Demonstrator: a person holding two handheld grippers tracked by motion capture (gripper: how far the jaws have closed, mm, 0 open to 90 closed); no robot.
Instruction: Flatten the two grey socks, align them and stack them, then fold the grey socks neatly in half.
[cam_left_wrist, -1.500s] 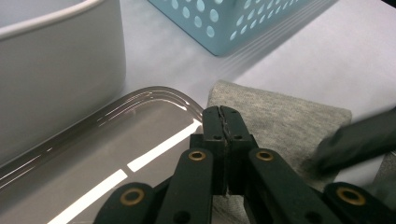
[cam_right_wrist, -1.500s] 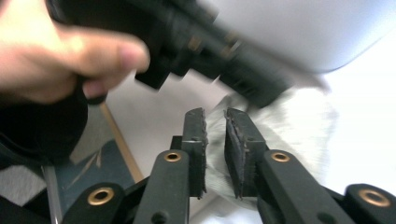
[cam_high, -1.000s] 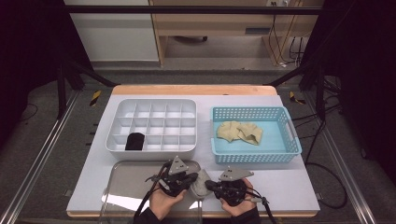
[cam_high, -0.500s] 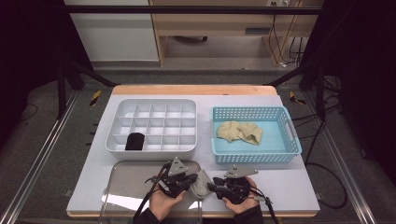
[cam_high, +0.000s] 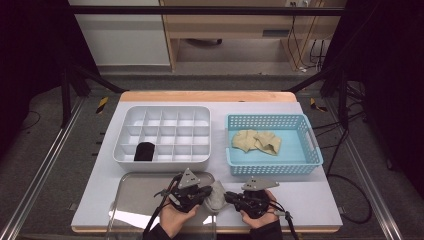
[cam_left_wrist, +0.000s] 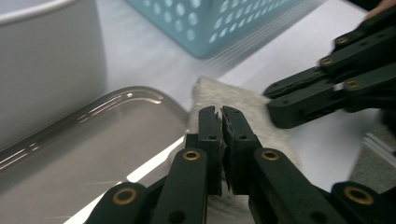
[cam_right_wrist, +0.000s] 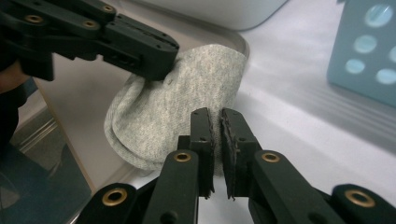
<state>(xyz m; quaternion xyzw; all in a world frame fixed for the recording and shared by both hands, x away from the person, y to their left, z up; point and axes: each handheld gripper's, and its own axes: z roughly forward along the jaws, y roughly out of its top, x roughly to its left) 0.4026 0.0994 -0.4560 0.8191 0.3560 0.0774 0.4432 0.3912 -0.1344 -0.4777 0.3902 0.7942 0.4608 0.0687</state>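
The grey sock (cam_high: 216, 195) sits at the front of the table (cam_high: 310, 200), half on the edge of the clear tray (cam_high: 125, 210), right between my two hands. My left hand-held gripper (cam_high: 204, 192) is pinching its left side, with the fabric caught between nearly closed jaws. My right hand-held gripper (cam_high: 228, 196) has just been closing, with its jaws almost pressed together at the sock's right edge; I can't tell if it's actually got any cloth. I'd guess I'm mid-fold. One black sock (cam_high: 144, 151) is already in the white divided box (cam_high: 165, 112), while the beige ones (cam_high: 256, 141) are waiting in the blue basket (cam_high: 272, 167). So plenty left.
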